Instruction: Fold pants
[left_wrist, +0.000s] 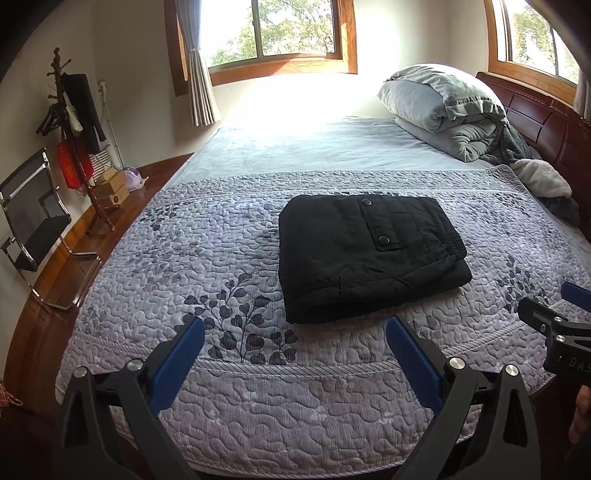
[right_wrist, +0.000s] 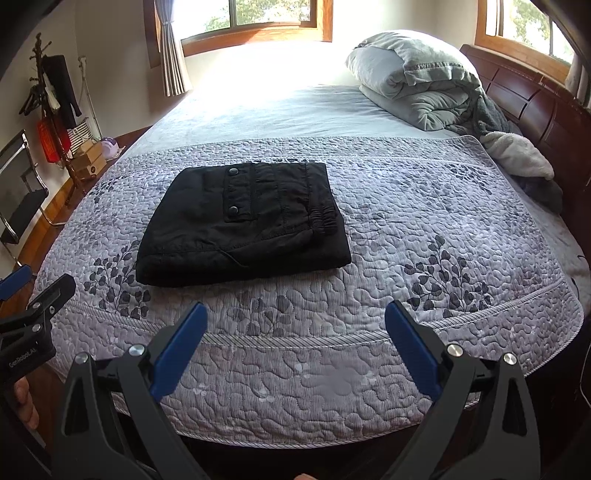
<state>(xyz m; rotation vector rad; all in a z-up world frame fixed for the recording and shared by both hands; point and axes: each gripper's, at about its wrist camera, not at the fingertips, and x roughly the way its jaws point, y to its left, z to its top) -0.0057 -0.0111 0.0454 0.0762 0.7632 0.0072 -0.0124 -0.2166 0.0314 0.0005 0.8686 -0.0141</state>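
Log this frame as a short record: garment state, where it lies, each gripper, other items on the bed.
garment: black pants, folded into a compact rectangle, snap flap on top
location: on the quilt, middle of the bed, apart from both grippers
left gripper: open, empty, above the near quilt edge
right gripper: open, empty, beside the left one
other items: folded grey duvet by the headboard
task status: fold looks done

Folded pants (left_wrist: 369, 254) lie on the quilt (left_wrist: 184, 266), bedding pile (left_wrist: 447, 110) behind.
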